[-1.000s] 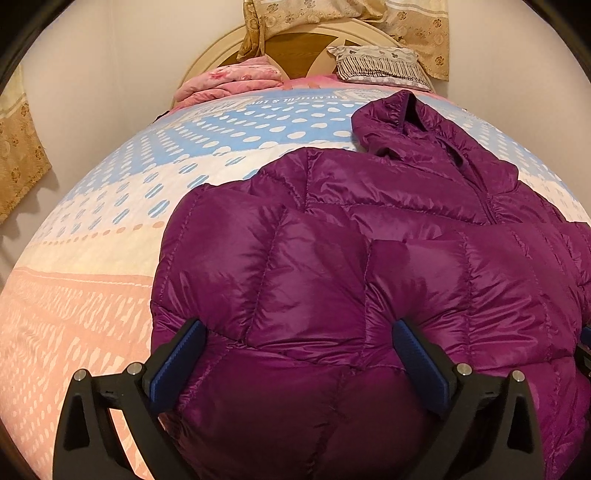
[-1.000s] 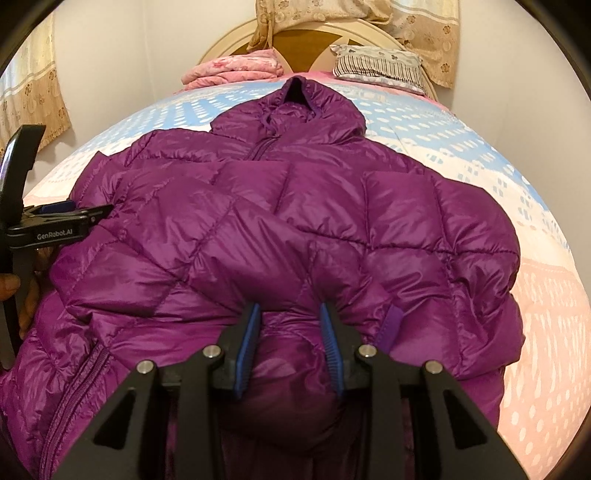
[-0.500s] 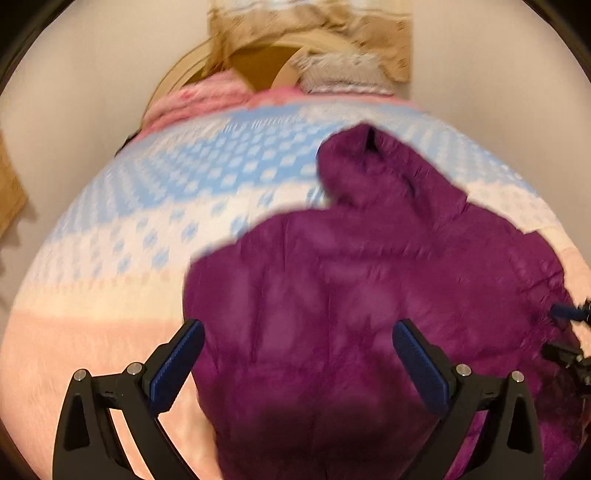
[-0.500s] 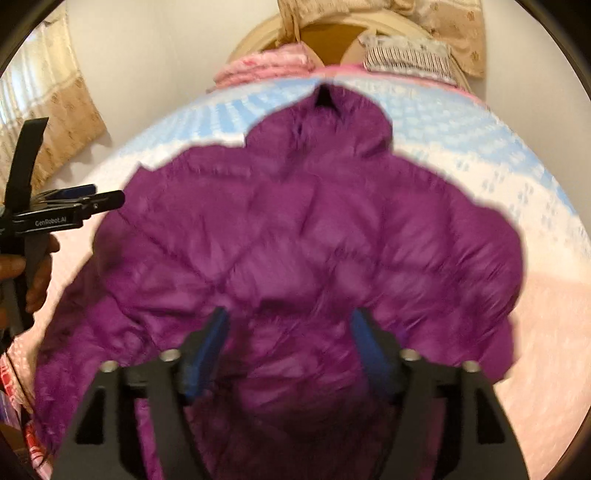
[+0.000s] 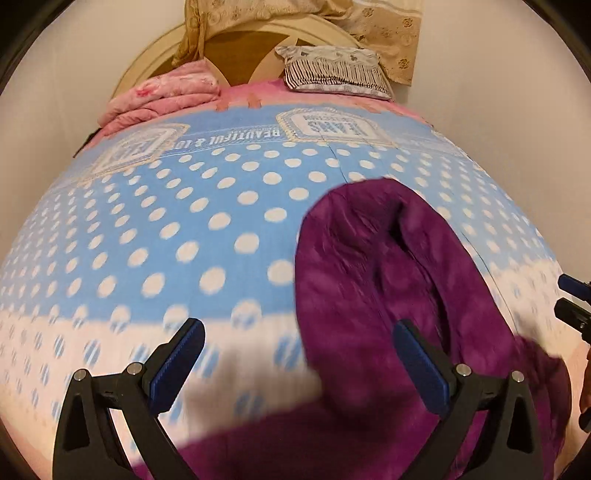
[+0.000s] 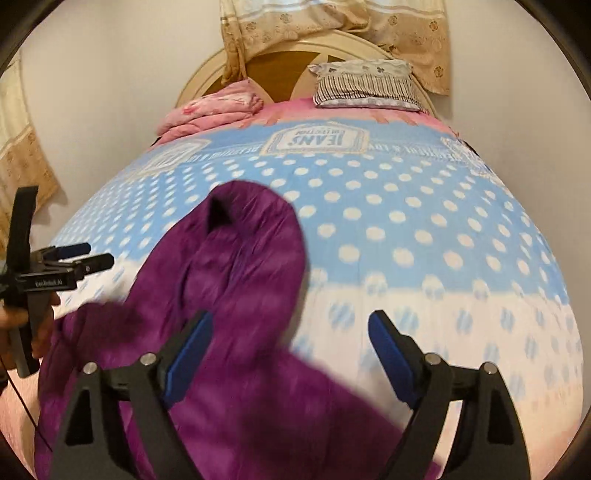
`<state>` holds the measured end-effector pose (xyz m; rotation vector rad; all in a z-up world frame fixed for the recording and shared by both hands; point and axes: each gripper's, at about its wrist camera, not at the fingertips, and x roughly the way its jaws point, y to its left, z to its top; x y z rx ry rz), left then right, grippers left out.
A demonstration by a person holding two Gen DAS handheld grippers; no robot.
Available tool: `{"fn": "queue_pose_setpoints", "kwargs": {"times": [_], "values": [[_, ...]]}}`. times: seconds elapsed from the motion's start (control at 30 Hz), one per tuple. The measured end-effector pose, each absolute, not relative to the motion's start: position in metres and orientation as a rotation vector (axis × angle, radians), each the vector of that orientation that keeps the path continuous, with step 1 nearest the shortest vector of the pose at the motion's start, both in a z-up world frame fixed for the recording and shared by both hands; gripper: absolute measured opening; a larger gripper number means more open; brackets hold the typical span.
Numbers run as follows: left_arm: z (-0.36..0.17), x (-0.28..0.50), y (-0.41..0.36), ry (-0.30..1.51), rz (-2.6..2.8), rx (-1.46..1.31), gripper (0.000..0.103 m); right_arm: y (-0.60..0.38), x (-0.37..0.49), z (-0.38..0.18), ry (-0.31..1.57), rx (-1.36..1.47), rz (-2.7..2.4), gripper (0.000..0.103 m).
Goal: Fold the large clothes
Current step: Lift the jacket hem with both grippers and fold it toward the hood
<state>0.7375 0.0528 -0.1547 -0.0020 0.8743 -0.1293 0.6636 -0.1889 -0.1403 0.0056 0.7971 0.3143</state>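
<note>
A purple quilted hooded jacket [image 5: 399, 295] lies on the bed, hood toward the headboard; it also shows in the right wrist view [image 6: 229, 280]. My left gripper [image 5: 299, 365] is open and empty, over the jacket's left shoulder edge and the spotted bedspread [image 5: 184, 221]. My right gripper [image 6: 290, 354] is open and empty, over the jacket's right shoulder edge. Each gripper shows at the edge of the other's view: the right one [image 5: 572, 306] and the left one [image 6: 66, 262]. The jacket's lower body is out of view and both views are blurred.
A folded pink quilt [image 5: 162, 96] and a striped pillow [image 5: 332, 74] lie at the headboard [image 6: 295, 62]. Beige curtains [image 6: 332, 29] hang behind. Walls close in on both sides of the bed.
My right gripper opened and let go of the jacket fabric. Both grippers moved forward over the jacket toward its hood and shoulders.
</note>
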Motion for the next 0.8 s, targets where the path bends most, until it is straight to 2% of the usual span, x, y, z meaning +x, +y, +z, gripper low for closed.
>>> {"fn": "queue_pose_setpoints", "kwargs": {"times": [0.33, 0.67, 0.7, 0.73, 0.77, 0.8], "values": [[-0.182, 0.836, 0.064, 0.920, -0.138, -0.155, 0.102, -0.168, 0.770, -0.169, 0.891, 0.023, 0.317, 0.092], [-0.214, 0.868, 0.047, 0.978, -0.181, -0.193, 0.100, -0.149, 0.817, -0.201, 0.974, 0.037, 0.310, 0.092], [-0.219, 0.872, 0.042, 0.994, -0.188, -0.171, 0.093, -0.146, 0.820, -0.205, 0.991, 0.034, 0.309, 0.090], [-0.222, 0.873, 0.038, 1.000, -0.201, -0.154, 0.061, -0.143, 0.823, -0.207, 1.001, 0.027, 0.318, 0.071], [-0.224, 0.874, 0.032, 1.004, -0.193, -0.106, 0.040, -0.139, 0.823, -0.210, 1.022, 0.012, 0.343, 0.039], [-0.222, 0.872, 0.027, 0.991, -0.185, -0.056, 0.029, -0.135, 0.819, -0.210, 1.022, -0.009, 0.351, 0.026]]}}
